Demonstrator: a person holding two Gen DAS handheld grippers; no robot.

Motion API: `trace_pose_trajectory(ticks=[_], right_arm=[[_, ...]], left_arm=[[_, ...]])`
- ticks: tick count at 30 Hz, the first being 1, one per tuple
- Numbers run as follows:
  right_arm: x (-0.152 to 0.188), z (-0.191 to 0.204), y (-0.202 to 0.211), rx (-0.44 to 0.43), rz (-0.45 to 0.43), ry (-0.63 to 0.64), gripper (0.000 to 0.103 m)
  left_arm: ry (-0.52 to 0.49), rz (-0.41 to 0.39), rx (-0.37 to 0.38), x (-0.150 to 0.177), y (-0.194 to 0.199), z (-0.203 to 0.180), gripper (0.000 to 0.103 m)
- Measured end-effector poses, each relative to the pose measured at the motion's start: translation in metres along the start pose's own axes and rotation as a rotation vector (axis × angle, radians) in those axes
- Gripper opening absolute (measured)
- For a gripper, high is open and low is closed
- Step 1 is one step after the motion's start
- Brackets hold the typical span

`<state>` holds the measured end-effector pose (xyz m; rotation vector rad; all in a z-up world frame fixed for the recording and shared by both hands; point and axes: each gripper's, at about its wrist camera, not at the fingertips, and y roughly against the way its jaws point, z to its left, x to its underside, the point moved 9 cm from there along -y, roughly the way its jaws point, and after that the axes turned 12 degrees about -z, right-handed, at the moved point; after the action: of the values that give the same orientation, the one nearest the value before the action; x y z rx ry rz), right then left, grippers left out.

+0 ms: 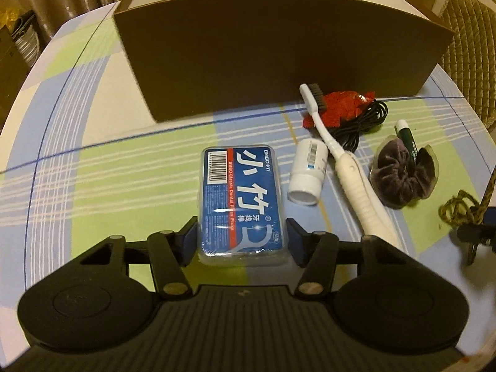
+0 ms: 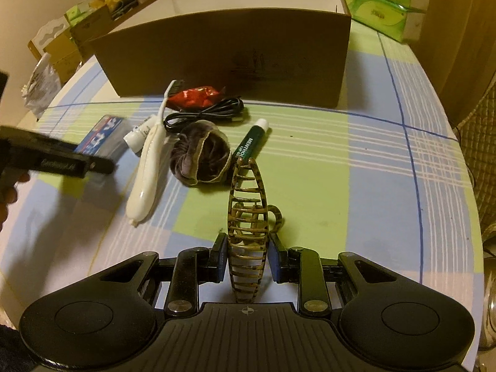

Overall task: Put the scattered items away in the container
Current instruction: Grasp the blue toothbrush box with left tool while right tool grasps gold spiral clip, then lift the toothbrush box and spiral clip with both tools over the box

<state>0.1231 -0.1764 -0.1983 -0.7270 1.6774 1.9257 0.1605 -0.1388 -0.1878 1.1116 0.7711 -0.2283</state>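
A blue dental floss pick box (image 1: 241, 192) lies flat on the checked tablecloth. My left gripper (image 1: 241, 241) is shut on its near end, a pad against each long side. My right gripper (image 2: 248, 248) is shut on a tortoiseshell hair claw clip (image 2: 247, 217), which sticks out forward above the table. The brown cardboard container (image 2: 229, 52) stands open-topped behind the items. In front of it lie a white bottle (image 1: 307, 173), a white toothbrush (image 1: 350, 173), a red wrapper (image 1: 338, 105), a black cable (image 1: 362, 121), a purple scrunchie (image 2: 201, 155) and a green lip balm tube (image 2: 251, 142).
Green tissue packs (image 2: 381, 0) are stacked behind the container on the right. A padded chair (image 1: 471, 46) stands off the table's right side. Cartons and bags (image 2: 62, 46) sit beyond the left edge. A person's hand (image 2: 9, 192) shows at the far left.
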Motion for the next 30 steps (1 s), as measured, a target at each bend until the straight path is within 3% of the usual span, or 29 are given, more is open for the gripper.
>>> trace_pose_trajectory(ticks=[5,6,9,11,13,18,20,22,25,30], right_arm=[[0.001,0.0,0.001,-0.004,0.003,-0.005,0.025],[0.001,0.0,0.0,-0.006,0.009,-0.007,0.028],[0.0,0.001,0.0,-0.005,0.006,0.001,0.053],[-0.001,0.003,-0.001,-0.009,0.0,0.008,0.055],[-0.003,0.006,-0.003,-0.01,-0.001,0.022,0.055],[-0.006,0.007,-0.006,0.003,-0.01,0.036,0.054],[-0.006,0.006,-0.007,0.018,-0.008,0.044,0.046],[-0.004,0.004,-0.007,0.02,-0.003,0.038,0.025],[-0.003,0.003,-0.006,0.024,-0.004,0.031,0.024],[-0.003,0.004,-0.003,0.021,0.005,0.032,0.024]], left_arm=[[0.008,0.041,-0.001,0.023,0.024,-0.006,0.053],[0.008,0.049,0.006,0.029,0.028,-0.008,0.053],[0.018,0.065,0.025,0.04,0.041,-0.012,0.054],[0.041,0.062,0.034,0.041,0.045,-0.011,0.056],[0.044,0.039,0.036,0.036,0.047,-0.01,0.063],[0.011,0.018,0.025,0.021,0.037,-0.011,0.064],[0.006,0.023,0.02,0.02,0.031,-0.011,0.064],[0.002,0.03,0.015,0.021,0.027,-0.011,0.058],[0.0,0.028,0.026,0.023,0.026,-0.012,0.053],[-0.009,0.021,0.035,0.025,0.029,-0.012,0.053]])
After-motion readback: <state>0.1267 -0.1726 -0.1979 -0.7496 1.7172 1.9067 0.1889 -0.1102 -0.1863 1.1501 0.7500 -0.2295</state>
